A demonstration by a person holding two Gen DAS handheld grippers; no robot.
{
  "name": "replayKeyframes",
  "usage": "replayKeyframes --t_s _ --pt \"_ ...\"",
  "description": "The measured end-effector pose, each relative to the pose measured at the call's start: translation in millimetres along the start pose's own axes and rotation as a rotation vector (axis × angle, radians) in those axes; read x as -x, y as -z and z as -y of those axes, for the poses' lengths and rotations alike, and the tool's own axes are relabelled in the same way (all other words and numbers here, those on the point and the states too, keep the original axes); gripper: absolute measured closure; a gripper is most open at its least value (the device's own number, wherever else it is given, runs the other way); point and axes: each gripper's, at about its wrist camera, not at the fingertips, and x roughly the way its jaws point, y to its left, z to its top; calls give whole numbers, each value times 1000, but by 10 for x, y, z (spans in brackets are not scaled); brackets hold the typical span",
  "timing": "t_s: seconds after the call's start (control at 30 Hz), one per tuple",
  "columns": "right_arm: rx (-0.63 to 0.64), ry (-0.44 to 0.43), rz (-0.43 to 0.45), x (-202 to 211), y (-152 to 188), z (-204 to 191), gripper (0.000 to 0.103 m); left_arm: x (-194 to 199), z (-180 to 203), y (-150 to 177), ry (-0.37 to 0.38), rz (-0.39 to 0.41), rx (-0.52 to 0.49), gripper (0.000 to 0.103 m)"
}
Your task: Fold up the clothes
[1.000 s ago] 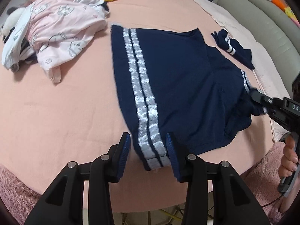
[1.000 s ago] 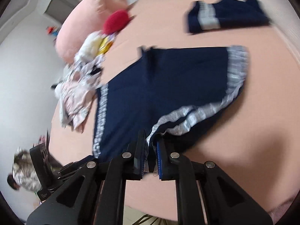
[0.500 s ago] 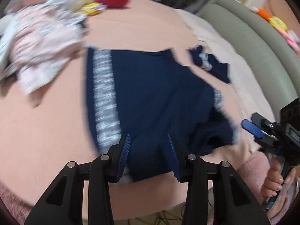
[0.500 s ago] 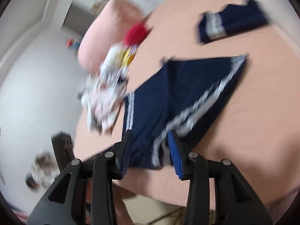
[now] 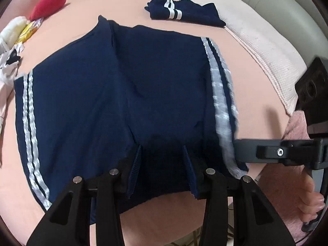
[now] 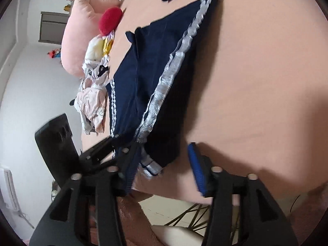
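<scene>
Navy shorts (image 5: 114, 94) with white side stripes lie spread flat on the pink bed sheet (image 5: 256, 94); they also show in the right wrist view (image 6: 151, 82). My left gripper (image 5: 163, 168) is open, its fingers hovering over the near middle of the waistband edge. My right gripper (image 6: 164, 170) is open, straddling the near right corner of the shorts with the striped hem between its fingers. The right gripper's side shows in the left wrist view (image 5: 276, 151).
A folded navy garment (image 5: 184, 14) with white stripes lies at the far side. A pile of pink and white clothes (image 6: 92, 98), a red plush (image 5: 49, 4) and a pink pillow (image 6: 82, 30) sit left. A cream blanket (image 5: 266, 47) lies right. The bed edge is near me.
My right gripper has let go of the shorts' corner and opened. The shorts now lie flat and spread. My left gripper moved right, over the middle of the shorts' near edge.
</scene>
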Motion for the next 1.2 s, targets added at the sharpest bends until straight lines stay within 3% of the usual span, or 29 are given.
replayKeyframes --t_s 0.17,0.23,0.3,0.37,0.43,0.47,0.5,0.57,0.63,0.77,0.83,0.93,1.03,1.2 --pt "85 54 -5 -81 14 -195 48 168 -110 8 30 44 57 60" --pt "100 73 -2 -15 44 -230 45 326 -199 29 14 85 78 60" --pt "146 118 19 42 84 -291 36 458 -348 67 -1 111 119 60" --pt "195 134 31 10 117 -322 37 480 -510 117 -44 102 141 60" --pt "222 162 11 -79 112 -326 68 396 -677 180 -125 47 150 60" --pt "217 215 13 -125 96 -292 91 351 -751 215 -167 16 151 60" --pt "211 265 14 -167 79 -257 93 326 -801 231 -190 -2 155 60" --pt "181 273 50 -48 22 -162 93 375 -939 283 -179 -8 192 58" --pt "224 377 117 116 -7 -168 93 452 -1093 345 -168 -8 229 58" --pt "221 410 126 190 -42 -130 93 692 -1240 435 -89 78 280 60" --pt "223 408 132 157 -15 -204 93 702 -1289 448 -130 65 273 60" --pt "185 327 135 251 -26 -192 93 529 -1438 514 -262 -41 262 58" --pt "181 323 149 186 -33 -302 93 596 -1491 555 -229 -9 290 59" --pt "301 196 124 -78 -220 -859 93 764 -1551 613 -143 77 341 59"
